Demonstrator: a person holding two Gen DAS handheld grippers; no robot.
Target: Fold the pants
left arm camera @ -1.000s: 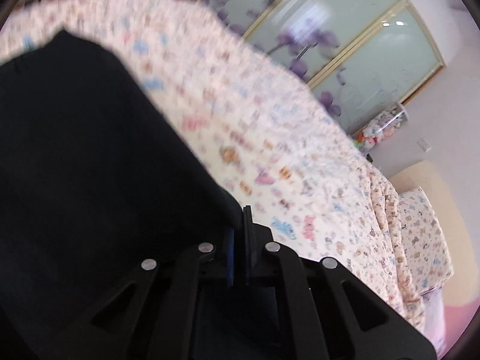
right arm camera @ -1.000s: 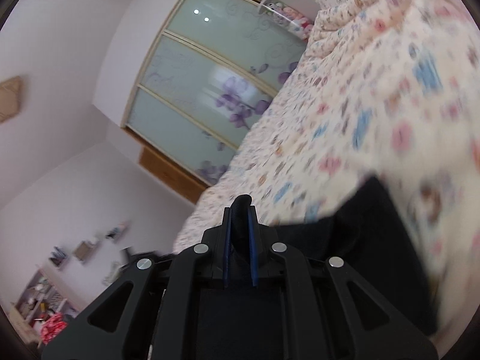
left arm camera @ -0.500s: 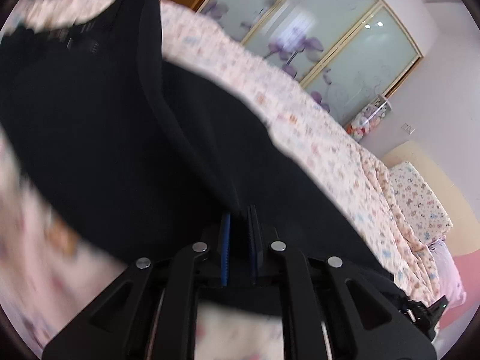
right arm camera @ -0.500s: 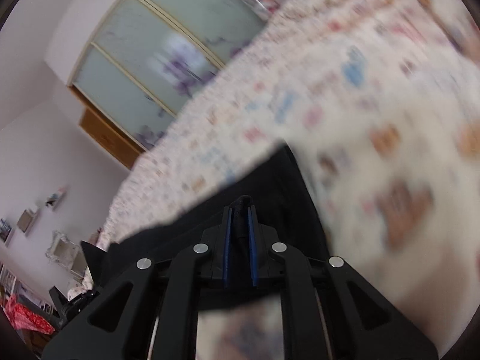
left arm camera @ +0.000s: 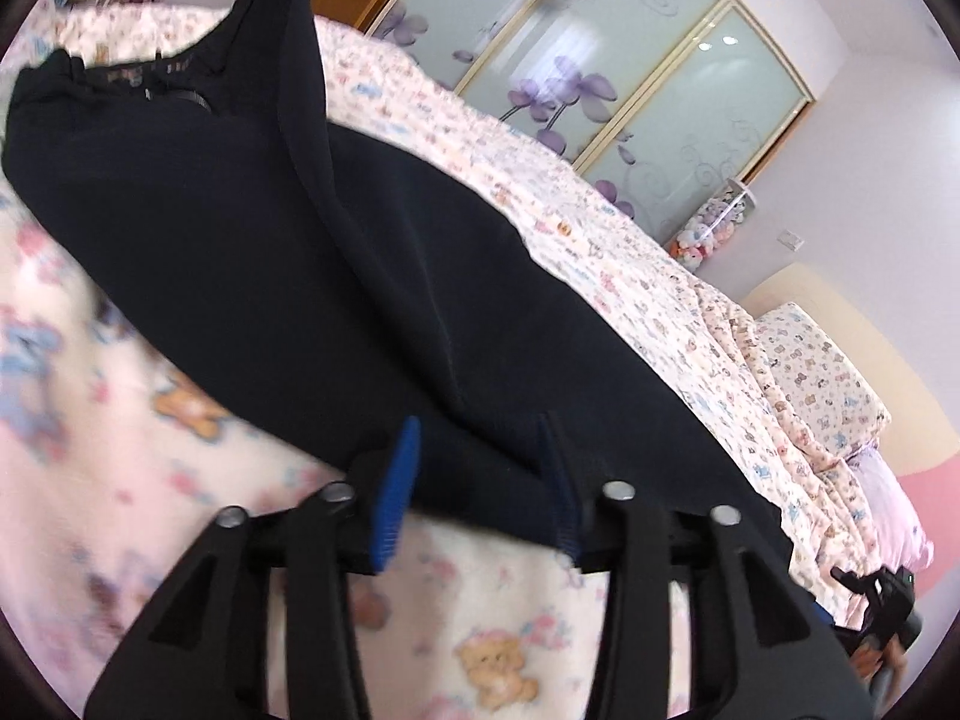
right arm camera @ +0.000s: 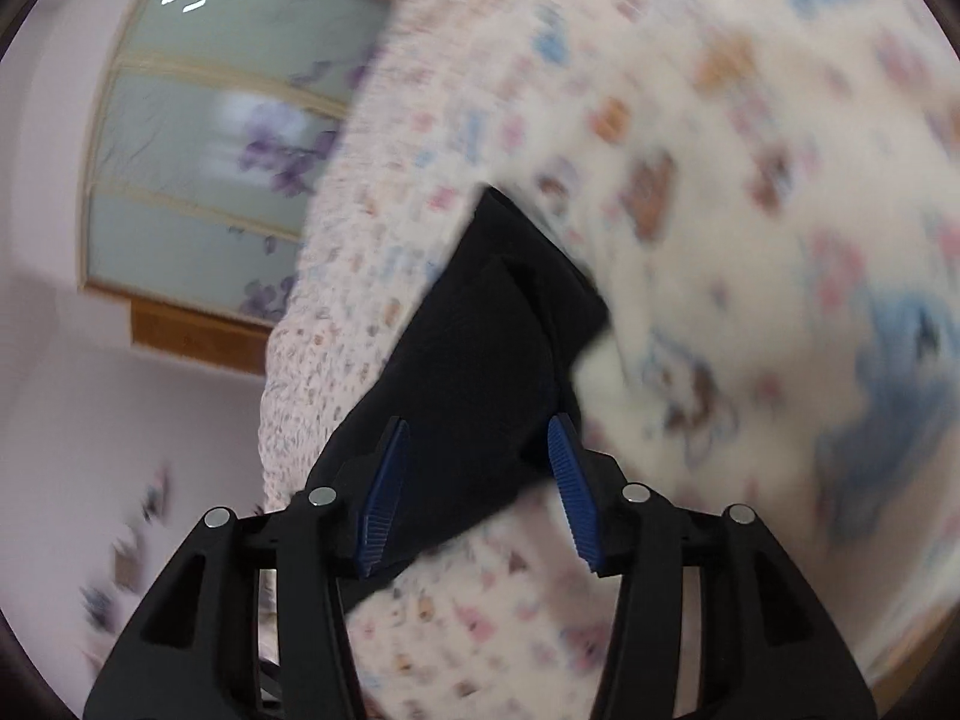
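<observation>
The black pants [left arm camera: 288, 228] lie spread along the bear-print bedspread [left arm camera: 690, 312], with the waistband toward the far end of the left wrist view and a long lengthwise ridge running down the middle, which suggests one leg already lies over the other.

The left gripper [left arm camera: 480, 480] sits at the near edge of the cloth with its jaws wide apart; the fabric lies between the blue pads [left arm camera: 396, 480] but is not clamped. The right gripper [right arm camera: 480, 480] is likewise spread wide, with a narrow end of the pants (probably the leg hems; motion blur prevents certainty) lying between its open fingers.

Step in hand, as judged: release after laying down a fold.

Recommended procedure:
1. Withdraw both grippers straight back, low and level, so the ribbed pads do not snag and drag the top layer.
2. Check that the edges of the layers align along the ridge before regripping.
3. For the next fold, grip both layers together near the corners, lift only enough to clear the bedspread, and carry the end toward the waistband evenly.

Risk: the soft bedspread may bunch under the cloth.
</observation>
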